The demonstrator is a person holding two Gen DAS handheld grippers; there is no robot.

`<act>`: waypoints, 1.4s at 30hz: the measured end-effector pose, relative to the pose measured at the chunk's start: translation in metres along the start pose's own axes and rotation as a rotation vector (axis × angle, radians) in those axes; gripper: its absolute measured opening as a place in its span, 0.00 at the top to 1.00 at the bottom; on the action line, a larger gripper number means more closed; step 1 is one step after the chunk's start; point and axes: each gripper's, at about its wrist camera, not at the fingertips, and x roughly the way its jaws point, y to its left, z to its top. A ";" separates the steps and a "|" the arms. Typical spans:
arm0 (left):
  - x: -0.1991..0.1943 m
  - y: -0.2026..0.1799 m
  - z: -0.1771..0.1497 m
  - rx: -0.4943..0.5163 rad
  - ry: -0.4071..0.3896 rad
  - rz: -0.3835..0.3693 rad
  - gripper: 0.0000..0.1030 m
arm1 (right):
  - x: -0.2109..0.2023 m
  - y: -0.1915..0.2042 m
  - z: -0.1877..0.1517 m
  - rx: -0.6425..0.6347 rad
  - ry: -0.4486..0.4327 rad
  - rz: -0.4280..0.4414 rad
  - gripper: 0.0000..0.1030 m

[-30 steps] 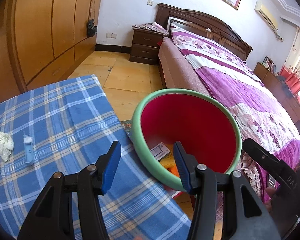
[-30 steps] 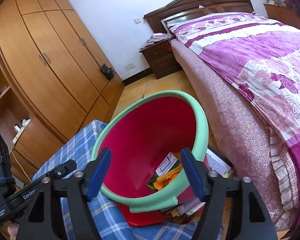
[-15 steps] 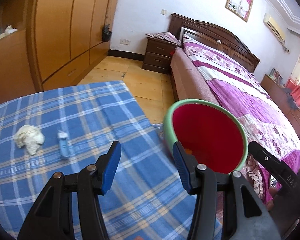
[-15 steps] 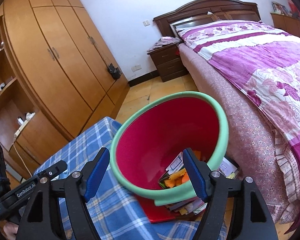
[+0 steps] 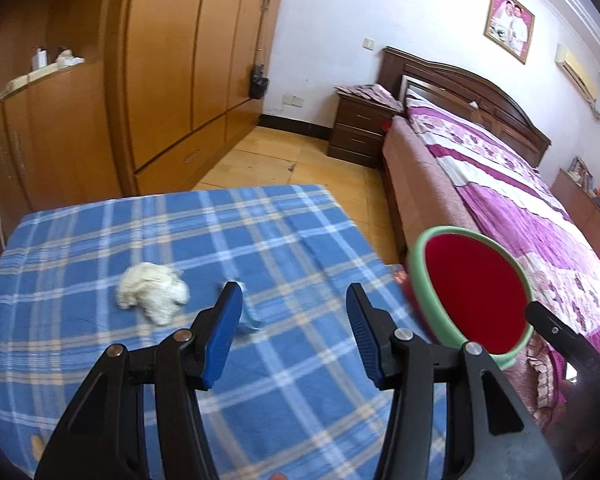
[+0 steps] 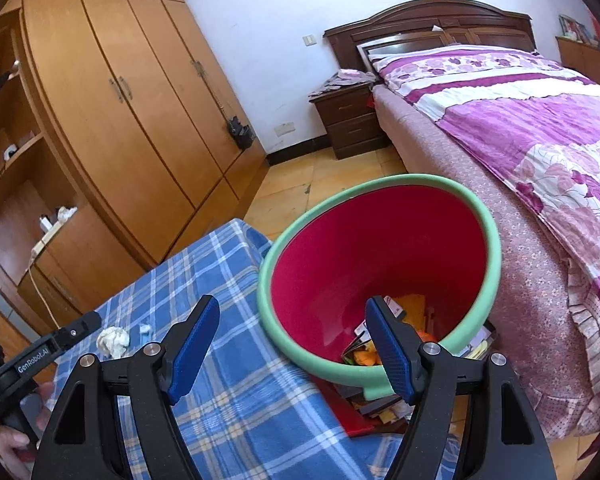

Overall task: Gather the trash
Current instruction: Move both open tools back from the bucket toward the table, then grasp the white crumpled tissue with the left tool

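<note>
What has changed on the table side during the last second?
The left claw swung away from the red bin toward the crumpled tissue and small blue item, open and empty. The right claw stayed open over the bin; both pieces lay unmoved.

2 forward-facing wrist views, shared bin and tablecloth

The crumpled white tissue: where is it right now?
In the left wrist view the crumpled white tissue lies on the blue plaid tablecloth, left of the small blue item, ahead of the left gripper.
</note>
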 end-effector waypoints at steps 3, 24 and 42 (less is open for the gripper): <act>0.001 0.019 0.001 -0.022 -0.009 0.036 0.47 | 0.005 0.007 -0.002 -0.009 0.010 -0.002 0.26; 0.074 0.110 -0.006 -0.063 0.123 0.199 0.40 | 0.045 0.052 -0.019 -0.075 0.097 -0.004 0.26; 0.083 0.131 -0.015 -0.173 0.120 0.140 0.74 | 0.069 0.091 -0.029 -0.165 0.171 0.026 0.26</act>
